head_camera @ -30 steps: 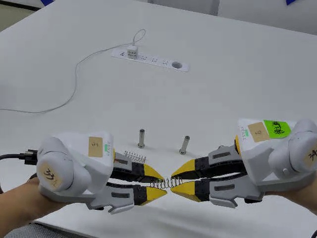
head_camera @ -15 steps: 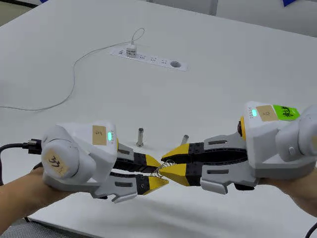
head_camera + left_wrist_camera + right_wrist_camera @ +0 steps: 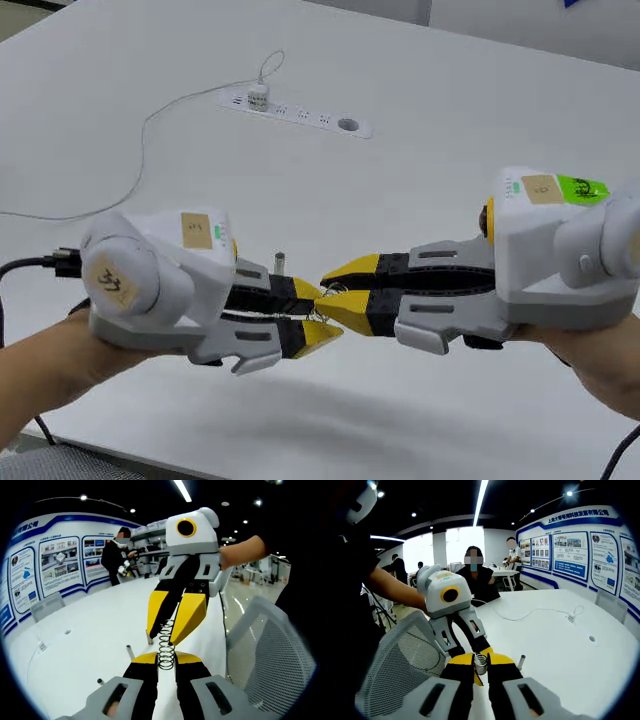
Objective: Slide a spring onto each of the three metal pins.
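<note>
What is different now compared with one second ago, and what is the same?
Both grippers rose and came closer together: the tips of the left gripper and the right gripper now nearly overlap, so the spring between them shows much shorter. Nothing was let go; each gripper holds one end, as before. The pin and the power strip stayed in place.

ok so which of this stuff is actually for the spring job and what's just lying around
For the job:
- spring, clamped between the left gripper and right gripper
- metal pins standing on the table

Just lying about:
- power strip
- white cable plugged into it
- mesh chair
</note>
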`<state>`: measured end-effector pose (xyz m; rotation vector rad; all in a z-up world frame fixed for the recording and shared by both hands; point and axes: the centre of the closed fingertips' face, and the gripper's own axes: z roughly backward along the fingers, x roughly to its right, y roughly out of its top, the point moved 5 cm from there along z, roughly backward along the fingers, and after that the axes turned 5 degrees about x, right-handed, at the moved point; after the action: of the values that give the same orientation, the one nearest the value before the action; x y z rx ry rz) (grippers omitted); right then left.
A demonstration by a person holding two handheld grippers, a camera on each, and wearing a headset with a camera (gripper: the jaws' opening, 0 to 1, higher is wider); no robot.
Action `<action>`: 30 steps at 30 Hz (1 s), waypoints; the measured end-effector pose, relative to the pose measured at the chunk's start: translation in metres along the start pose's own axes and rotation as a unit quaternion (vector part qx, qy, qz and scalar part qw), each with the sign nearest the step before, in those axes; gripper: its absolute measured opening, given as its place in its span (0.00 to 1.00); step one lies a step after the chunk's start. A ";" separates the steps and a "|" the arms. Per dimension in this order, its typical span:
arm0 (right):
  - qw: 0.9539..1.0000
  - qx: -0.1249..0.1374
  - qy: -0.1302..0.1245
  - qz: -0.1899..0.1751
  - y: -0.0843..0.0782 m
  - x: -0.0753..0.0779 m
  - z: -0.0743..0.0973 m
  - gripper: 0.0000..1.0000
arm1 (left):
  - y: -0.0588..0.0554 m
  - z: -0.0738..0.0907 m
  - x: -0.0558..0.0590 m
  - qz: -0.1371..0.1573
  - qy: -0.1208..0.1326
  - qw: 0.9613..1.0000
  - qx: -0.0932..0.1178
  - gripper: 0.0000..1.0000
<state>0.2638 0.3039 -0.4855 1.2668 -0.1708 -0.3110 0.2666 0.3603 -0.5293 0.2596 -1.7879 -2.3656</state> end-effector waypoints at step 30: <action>0.985 -0.035 -0.164 -0.038 -0.022 0.083 0.036 0.10 | -0.029 0.034 -0.032 0.063 0.110 0.991 0.050 0.44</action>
<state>0.3287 0.2382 -0.4993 1.1476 -0.3892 -0.5873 0.2887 0.4074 -0.5469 0.3918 -1.7655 -2.0767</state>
